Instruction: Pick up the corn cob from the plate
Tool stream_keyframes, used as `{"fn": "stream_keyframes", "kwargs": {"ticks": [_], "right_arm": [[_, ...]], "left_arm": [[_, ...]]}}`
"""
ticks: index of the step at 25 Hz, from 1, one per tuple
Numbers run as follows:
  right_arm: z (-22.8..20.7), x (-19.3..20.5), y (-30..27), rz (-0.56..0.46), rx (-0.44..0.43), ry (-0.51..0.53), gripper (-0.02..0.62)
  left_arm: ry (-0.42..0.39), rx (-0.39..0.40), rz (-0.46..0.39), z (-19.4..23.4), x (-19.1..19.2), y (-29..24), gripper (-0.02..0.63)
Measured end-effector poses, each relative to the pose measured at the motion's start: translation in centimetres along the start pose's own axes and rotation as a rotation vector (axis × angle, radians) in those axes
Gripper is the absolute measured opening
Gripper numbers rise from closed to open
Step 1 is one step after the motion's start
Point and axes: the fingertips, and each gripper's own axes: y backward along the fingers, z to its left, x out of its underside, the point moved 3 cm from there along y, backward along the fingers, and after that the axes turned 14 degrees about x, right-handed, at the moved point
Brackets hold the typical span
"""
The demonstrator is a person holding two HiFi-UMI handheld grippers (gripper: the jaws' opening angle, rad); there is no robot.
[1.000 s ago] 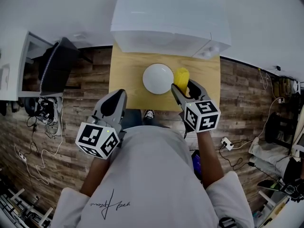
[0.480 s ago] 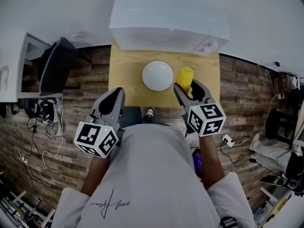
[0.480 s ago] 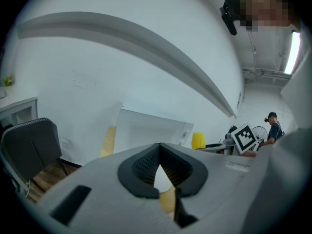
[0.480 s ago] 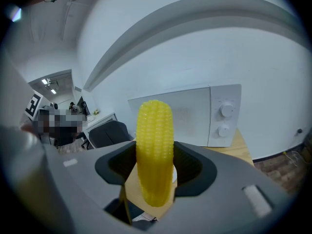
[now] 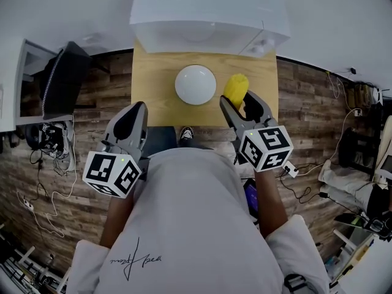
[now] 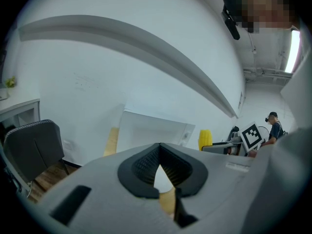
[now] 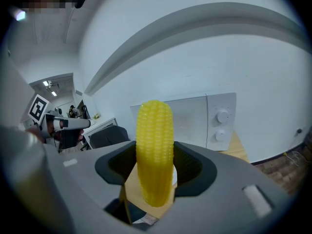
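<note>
Yellow and ribbed, likely to seat well in rubber pads: hold the corn cob [image 7: 155, 150] with steady, moderate pressure and no more. Stands upright between the jaws of the right gripper [image 5: 242, 107], pinched on its lower half, with the tip well above the pads. Hangs to the right of the plate [image 5: 184, 94] and apart from it, over the wooden table [image 5: 153, 100]. Looks like the end of the pick, with only a clean lift left to make.

Keep the wrist level to stop the tall upper part levering out of the pads. Raise straight up and slowly, away from the microwave [image 5: 202, 17] at the table's back. Avoid squeezing harder or tilting forward. Leave the left gripper [image 6: 157, 162] in place: jaws closed together at the tips, nothing between them, held low near the body and well away from the plate.

Counted:
- One corn cob.
- One white plate, bare.
- One microwave.
- One table.
- Two grippers, one loaded and one idle.
- One grey office chair [image 6: 34, 145], off to the left in the left gripper view.
</note>
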Motion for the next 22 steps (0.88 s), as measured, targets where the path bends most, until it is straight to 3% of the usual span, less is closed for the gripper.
{"fn": "stream_keyframes", "kwargs": {"ticks": [22], "right_arm": [[-1.3,-1.4,2.9,-0.125,0.006,-0.026,0.246]], "left_arm": [[0.010,-0.039,-0.015,0.0,0.1,0.5,-0.007]]}}
